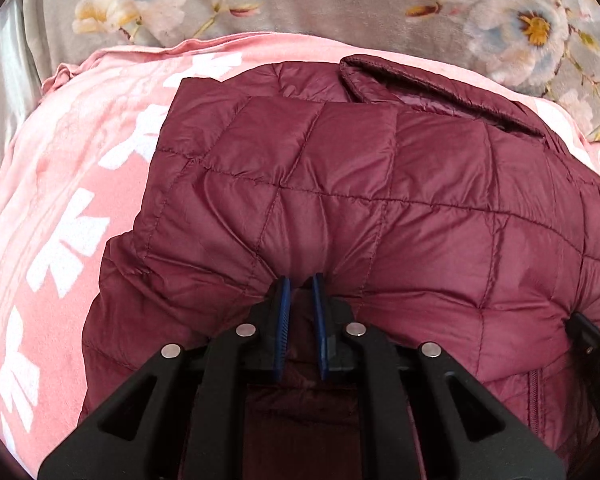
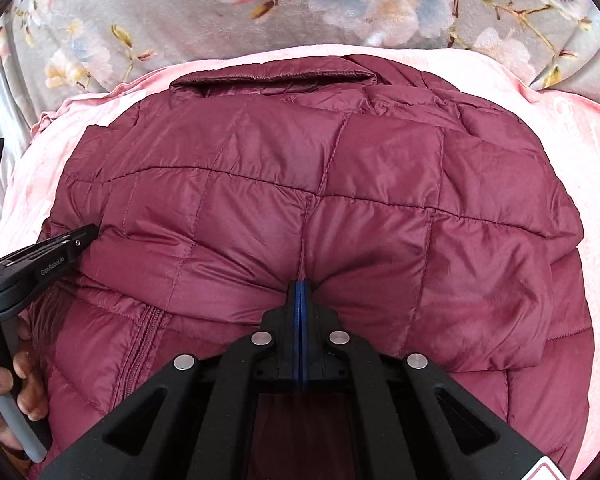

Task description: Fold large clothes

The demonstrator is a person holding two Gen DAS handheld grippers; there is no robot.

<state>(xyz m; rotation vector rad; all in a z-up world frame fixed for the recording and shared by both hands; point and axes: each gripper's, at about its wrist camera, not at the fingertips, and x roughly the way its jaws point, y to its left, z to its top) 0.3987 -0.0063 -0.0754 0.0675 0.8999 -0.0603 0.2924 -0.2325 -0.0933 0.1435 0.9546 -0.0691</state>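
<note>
A maroon quilted puffer jacket point(image 2: 300, 184) is spread on a pink blanket point(image 1: 60, 200), collar point(image 2: 272, 76) farthest away. Its folded near hem is pinched by both tongs: left tongs point(image 1: 302, 280) clenched on fabric, right tongs point(image 2: 300, 286) clamped tight, collar lying straight ahead.

Left wrist view: looks forward and steeply down along the left gripper point(image 1: 302, 280), very close over the quilted maroon jacket point(image 1: 340, 184). Right wrist view: same steep downward angle along the right gripper point(image 2: 301, 286), equally close. Both share the jacket, its collar point(image 2: 272, 76) at the far edge beyond the fingertips, the pink blanket point(image 1: 60, 184) and floral cover point(image 2: 160, 8) past it. Each view catches the other tool at its side edge.
</note>
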